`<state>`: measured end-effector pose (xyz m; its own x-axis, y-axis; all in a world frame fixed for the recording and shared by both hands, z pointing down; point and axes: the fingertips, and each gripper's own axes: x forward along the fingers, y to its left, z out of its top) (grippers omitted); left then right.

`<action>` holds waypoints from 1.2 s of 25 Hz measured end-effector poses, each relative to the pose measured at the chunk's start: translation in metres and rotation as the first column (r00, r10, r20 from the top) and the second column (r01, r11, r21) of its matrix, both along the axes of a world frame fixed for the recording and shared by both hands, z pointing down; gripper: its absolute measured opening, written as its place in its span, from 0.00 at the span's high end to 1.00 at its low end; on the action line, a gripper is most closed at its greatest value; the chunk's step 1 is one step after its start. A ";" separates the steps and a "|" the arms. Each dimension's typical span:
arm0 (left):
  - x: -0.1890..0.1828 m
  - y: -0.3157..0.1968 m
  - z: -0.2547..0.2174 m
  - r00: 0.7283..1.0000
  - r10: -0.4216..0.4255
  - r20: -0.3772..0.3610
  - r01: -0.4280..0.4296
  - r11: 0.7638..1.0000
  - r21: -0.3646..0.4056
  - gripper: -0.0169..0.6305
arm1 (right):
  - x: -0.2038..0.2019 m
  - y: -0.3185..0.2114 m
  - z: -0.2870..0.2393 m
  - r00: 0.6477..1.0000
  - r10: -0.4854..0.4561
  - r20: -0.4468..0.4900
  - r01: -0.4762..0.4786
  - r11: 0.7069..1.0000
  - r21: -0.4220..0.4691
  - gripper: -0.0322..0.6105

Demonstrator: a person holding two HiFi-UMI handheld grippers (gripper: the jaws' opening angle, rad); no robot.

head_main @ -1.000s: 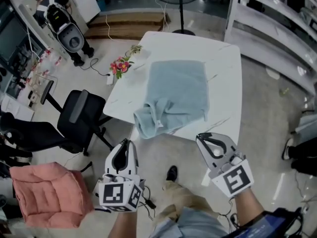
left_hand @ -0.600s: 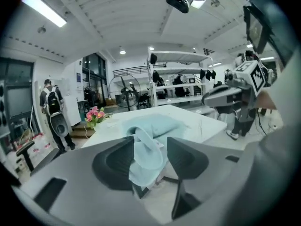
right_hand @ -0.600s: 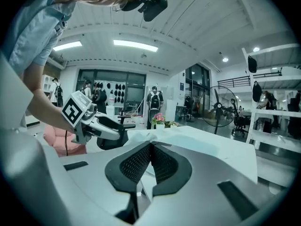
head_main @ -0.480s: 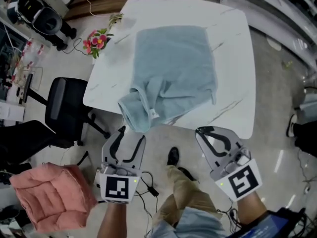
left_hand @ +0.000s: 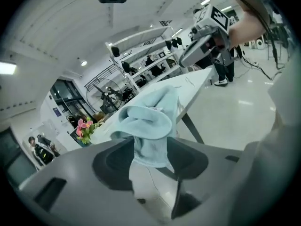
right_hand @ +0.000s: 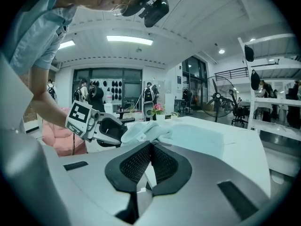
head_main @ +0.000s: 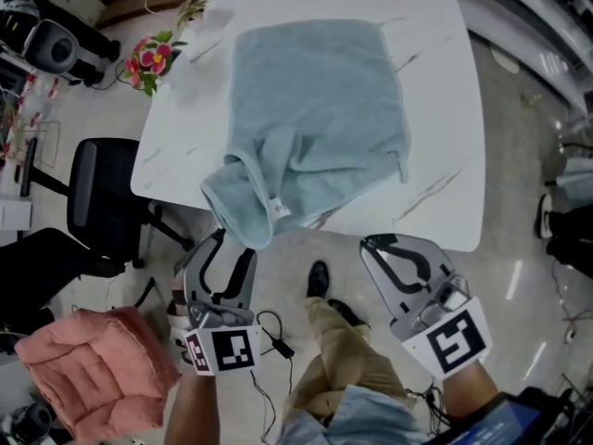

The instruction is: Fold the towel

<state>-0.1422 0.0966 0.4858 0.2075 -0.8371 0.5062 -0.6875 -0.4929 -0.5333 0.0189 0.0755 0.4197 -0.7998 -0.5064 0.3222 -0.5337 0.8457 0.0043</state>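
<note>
Left gripper (head_main: 232, 250) jaws spread, having just opened. In the left gripper view the bunched corner of the pale blue terry towel (head_main: 320, 109) shows between them, pads not pressing on it. Right gripper (head_main: 375, 247) jaws pressed together, nothing in them, held off the near edge of the white marble-veined table (head_main: 445, 91). Towel lies mostly flat across the table; its near-left corner is rumpled and droops over the near edge, just beside the left gripper's tips. Grippers well apart.
</note>
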 end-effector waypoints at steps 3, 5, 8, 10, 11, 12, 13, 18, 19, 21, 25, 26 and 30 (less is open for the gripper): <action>0.006 -0.006 0.006 0.997 0.051 0.065 -0.051 0.999 0.002 0.64 | 0.000 -0.003 0.003 1.000 0.008 -0.004 -0.008 1.000 -0.003 0.93; 0.009 -0.007 0.014 0.988 0.092 0.124 -0.090 0.996 -0.015 0.64 | 0.000 -0.004 0.004 1.000 0.014 -0.002 -0.014 1.000 -0.002 0.93; 0.014 -0.008 0.025 0.969 0.150 0.195 -0.145 0.989 -0.041 0.64 | 0.001 -0.006 0.004 1.000 0.023 -0.003 -0.023 1.000 -0.006 0.93; 0.016 -0.009 0.026 0.956 0.175 0.235 -0.172 0.985 -0.034 0.67 | 0.003 -0.007 0.006 1.000 0.028 -0.009 -0.028 1.000 -0.011 0.93; 0.017 -0.010 0.023 0.950 0.181 0.255 -0.182 0.983 -0.021 0.67 | 0.003 -0.007 0.006 0.999 0.031 -0.009 -0.031 0.999 -0.013 0.93; 0.016 -0.009 0.018 0.945 0.183 0.272 -0.189 0.982 -0.005 0.67 | 0.004 -0.008 0.006 0.999 0.035 -0.008 -0.035 0.999 -0.016 0.93; 0.015 -0.009 0.014 0.942 0.180 0.283 -0.191 0.981 0.011 0.67 | 0.004 -0.007 0.007 0.999 0.038 -0.009 -0.038 0.999 -0.019 0.93; 0.014 -0.007 0.002 0.930 0.169 0.327 -0.197 0.979 0.055 0.65 | 0.006 -0.008 0.006 0.999 0.034 -0.012 -0.034 0.999 -0.013 0.93; 0.015 -0.009 0.002 0.925 0.173 0.339 -0.205 0.977 0.058 0.64 | 0.006 -0.009 0.005 0.999 0.035 -0.008 -0.035 0.999 -0.012 0.93; 0.021 -0.011 0.002 0.910 0.198 0.365 -0.236 0.970 0.062 0.64 | 0.006 -0.010 0.003 0.999 0.032 -0.006 -0.032 0.999 -0.009 0.93; 0.037 -0.012 0.001 0.883 0.263 0.388 -0.315 0.946 0.075 0.77 | 0.010 -0.011 0.003 0.999 0.035 -0.004 -0.035 0.999 -0.007 0.93; 0.040 -0.012 0.000 0.880 0.276 0.386 -0.328 0.941 0.076 0.84 | 0.011 -0.010 0.004 0.999 0.036 -0.006 -0.036 0.999 -0.008 0.93; 0.048 -0.008 -0.002 0.882 0.335 0.331 -0.362 0.932 0.022 0.94 | 0.012 -0.007 0.000 0.999 0.037 0.004 -0.037 0.999 -0.008 0.93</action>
<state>-0.0945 0.0890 0.4839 0.3335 -0.7811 0.5279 -0.2680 -0.6154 -0.7413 0.0306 0.0685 0.4198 -0.7821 -0.5329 0.3232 -0.5644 0.8255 -0.0046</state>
